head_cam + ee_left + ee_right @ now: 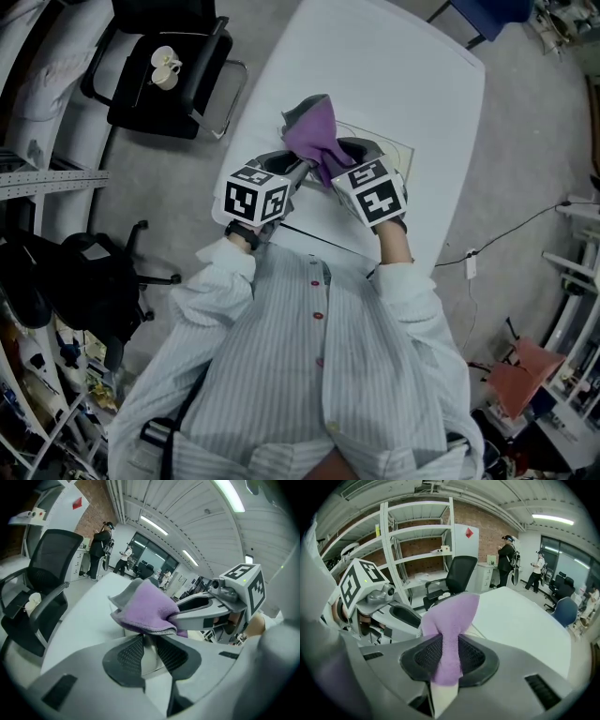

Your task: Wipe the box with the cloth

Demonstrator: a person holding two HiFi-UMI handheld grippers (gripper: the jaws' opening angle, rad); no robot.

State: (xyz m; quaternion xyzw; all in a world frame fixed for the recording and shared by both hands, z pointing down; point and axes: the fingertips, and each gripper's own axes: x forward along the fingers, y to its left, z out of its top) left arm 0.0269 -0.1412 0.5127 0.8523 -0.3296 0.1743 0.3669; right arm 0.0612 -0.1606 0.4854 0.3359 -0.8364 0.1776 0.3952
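On the white tabletop (403, 75), at its near edge, the left claw (149, 644) pinches the rim of the clear shallow box (392, 155), seemingly steadying it, while the right claw (448, 657) clamps the purple cloth (319, 141), bunched just above, ready for wiping.

A white desk (394, 84) is standing on a grey floor (525, 159), and a black office chair (161, 82) is waiting beside it. Metal shelves (419, 531) are lining a brick wall (490, 524), and long ceiling lamps (229, 496) are shining.
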